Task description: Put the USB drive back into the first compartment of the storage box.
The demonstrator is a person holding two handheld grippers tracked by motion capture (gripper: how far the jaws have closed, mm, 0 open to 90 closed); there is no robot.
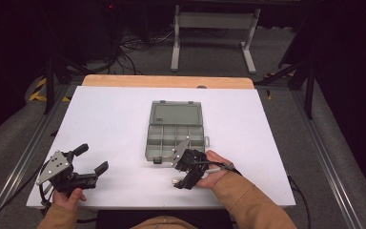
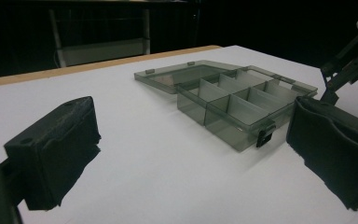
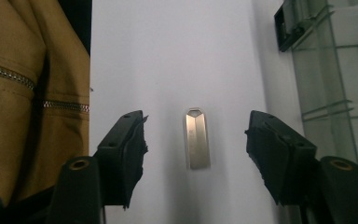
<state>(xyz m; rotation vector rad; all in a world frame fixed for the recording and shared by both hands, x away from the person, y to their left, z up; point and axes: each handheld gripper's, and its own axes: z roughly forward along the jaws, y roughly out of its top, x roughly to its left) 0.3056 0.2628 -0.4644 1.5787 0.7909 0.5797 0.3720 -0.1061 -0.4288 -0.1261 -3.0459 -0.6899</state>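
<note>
We see a white table (image 1: 124, 124) with a grey translucent compartment box (image 1: 175, 136) at its middle, lid folded open and lying flat on the far side. The right gripper (image 1: 183, 172) sits just in front of the box's near edge, turned toward the person. In the right gripper view its jaws stand wide apart, gripping nothing, and a small silver USB flash drive (image 3: 197, 138) lies flat on the table between them, touching neither jaw, with the tan jacket sleeve (image 3: 14, 93) at one side. The left gripper (image 1: 91, 161) rests at the near left of the table, well apart from the box, jaws spread wide and empty. The left gripper view shows the box's dividers.
</note>
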